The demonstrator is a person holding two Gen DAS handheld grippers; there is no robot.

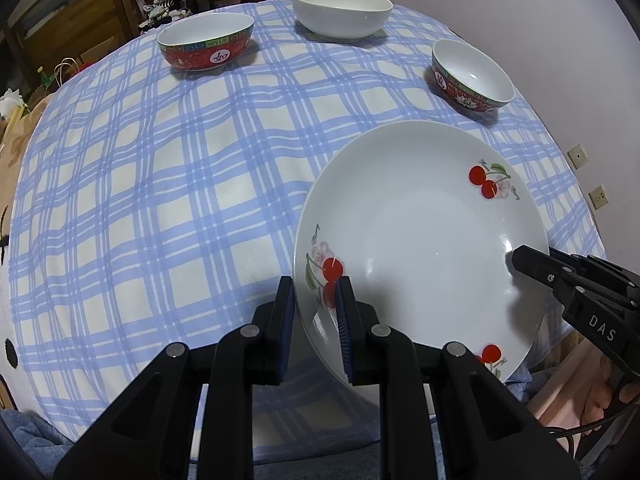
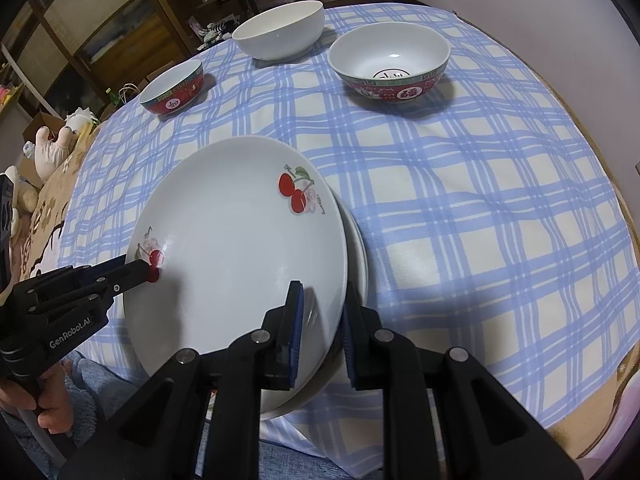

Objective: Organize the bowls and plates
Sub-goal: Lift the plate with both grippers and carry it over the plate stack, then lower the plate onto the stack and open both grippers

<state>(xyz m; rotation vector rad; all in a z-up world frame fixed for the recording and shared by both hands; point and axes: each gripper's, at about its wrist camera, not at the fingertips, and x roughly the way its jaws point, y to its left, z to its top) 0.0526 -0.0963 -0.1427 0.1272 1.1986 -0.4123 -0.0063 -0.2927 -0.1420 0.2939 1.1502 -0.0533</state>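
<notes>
Right wrist: two stacked plates [image 2: 240, 248], three bowls [image 2: 390, 62].

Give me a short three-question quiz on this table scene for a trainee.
1. How many bowls stand on the checked cloth?
2. True or false: the left claw and the right claw each clamp the cherry plate at its rim.
3. What lies under the cherry plate: A, a bowl; B, another plate; C, only cloth?
Key: 1 three; 2 true; 3 B.
</notes>
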